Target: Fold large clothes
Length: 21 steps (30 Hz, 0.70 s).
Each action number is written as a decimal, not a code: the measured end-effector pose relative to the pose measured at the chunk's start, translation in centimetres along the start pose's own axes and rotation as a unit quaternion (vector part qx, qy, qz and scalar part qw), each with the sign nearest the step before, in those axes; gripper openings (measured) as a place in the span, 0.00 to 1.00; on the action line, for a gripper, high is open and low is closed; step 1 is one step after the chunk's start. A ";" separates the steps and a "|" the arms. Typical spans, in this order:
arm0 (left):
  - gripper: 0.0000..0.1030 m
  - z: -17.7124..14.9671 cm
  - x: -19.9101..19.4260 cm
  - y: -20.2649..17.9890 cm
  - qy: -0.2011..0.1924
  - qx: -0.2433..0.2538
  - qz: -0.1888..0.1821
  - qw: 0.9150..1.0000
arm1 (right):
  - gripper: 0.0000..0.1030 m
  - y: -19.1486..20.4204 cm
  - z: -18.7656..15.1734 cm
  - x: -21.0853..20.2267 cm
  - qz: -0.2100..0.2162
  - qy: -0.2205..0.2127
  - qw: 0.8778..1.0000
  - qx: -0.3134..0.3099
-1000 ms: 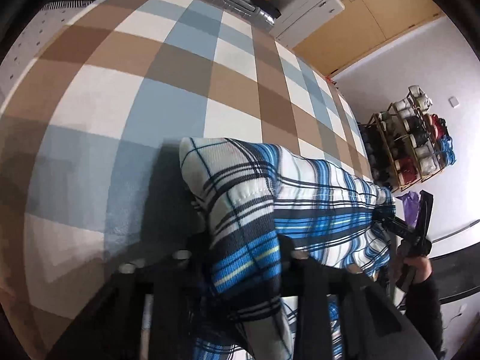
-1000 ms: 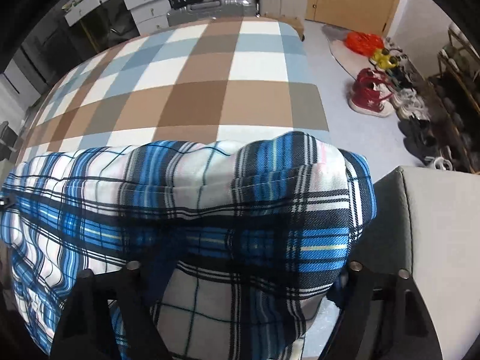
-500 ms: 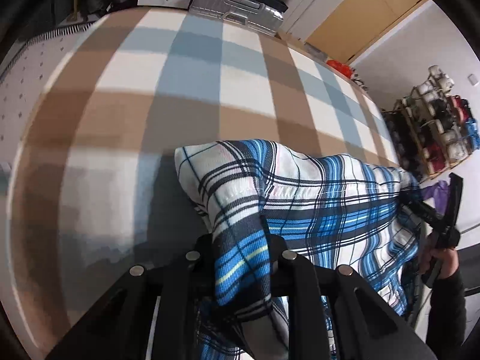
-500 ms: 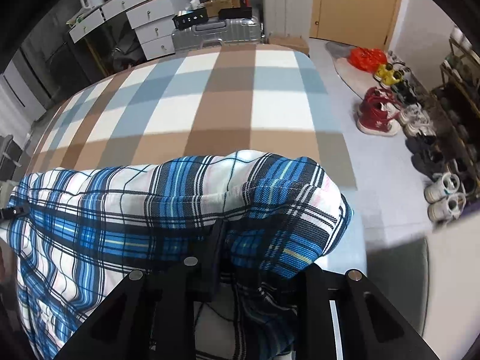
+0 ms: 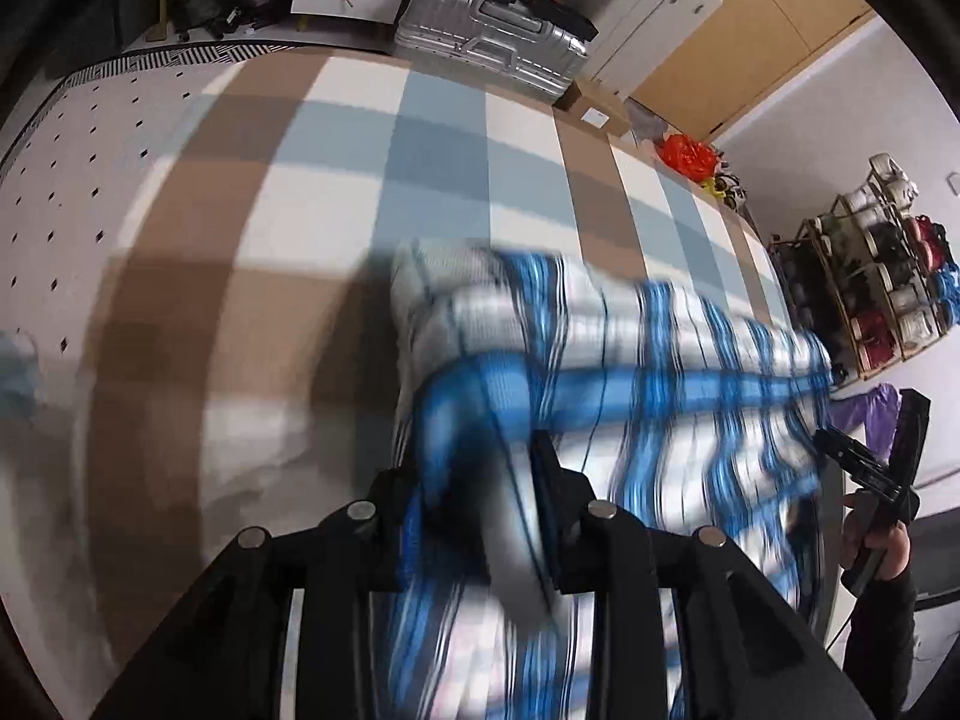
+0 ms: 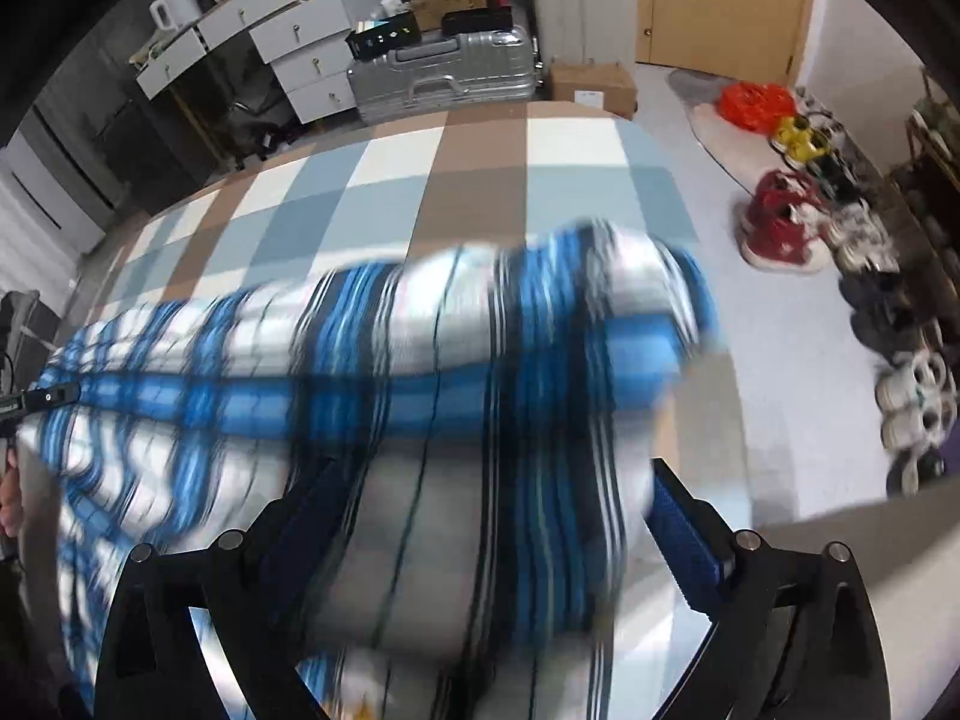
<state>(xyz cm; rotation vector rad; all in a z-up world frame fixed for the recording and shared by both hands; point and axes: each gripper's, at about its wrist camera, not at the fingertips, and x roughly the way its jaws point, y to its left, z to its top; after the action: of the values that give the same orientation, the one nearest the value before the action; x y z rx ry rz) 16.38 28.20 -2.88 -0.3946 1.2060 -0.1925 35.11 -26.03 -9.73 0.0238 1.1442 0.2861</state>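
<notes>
Bedroom, checked bed (image 5: 336,192) below. My left tongs (image 5: 474,516) pinch one corner of the plaid shirt (image 5: 630,372); right tongs (image 6: 480,546) look spread, cloth bunched between them. Shirt hangs blurred above the near bed edge. Folding seems early; bed beyond gives ample open room.

Both wrist views look close along the fingers, sharing the checked bed (image 5: 444,180) (image 6: 480,180).
</notes>
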 end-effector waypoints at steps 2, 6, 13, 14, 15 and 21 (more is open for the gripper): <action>0.25 -1.7 -1.7 -0.1 0.001 0.012 0.006 1.000 | 0.96 0.9 -2.5 -2.9 0.005 -0.020 1.000 -0.009; 0.25 -7.9 -5.5 -1.9 -0.008 0.063 0.030 0.998 | 1.00 4.5 -8.7 -7.7 0.051 -0.050 0.996 -0.054; 0.25 -17.9 -5.3 -5.7 0.028 0.148 0.004 0.989 | 1.00 8.8 -18.8 -6.5 0.099 0.007 0.991 -0.089; 0.25 -18.9 -4.4 -5.9 0.043 0.170 0.009 0.985 | 1.00 8.7 -19.7 -6.1 0.110 0.022 0.991 -0.077; 0.25 -19.9 -3.6 -5.9 0.058 0.185 0.020 0.981 | 1.00 8.5 -20.7 -5.5 0.117 0.043 0.990 -0.068; 0.25 -21.4 -3.6 -4.0 0.040 0.157 0.027 0.986 | 1.00 10.0 -24.9 -5.7 -0.071 0.022 0.988 -0.136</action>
<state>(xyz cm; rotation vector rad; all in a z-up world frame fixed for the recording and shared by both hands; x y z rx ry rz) -4.61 21.67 -4.64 -0.0805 1.2394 -0.3487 8.44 -20.94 -13.35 -0.3057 1.1366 0.3153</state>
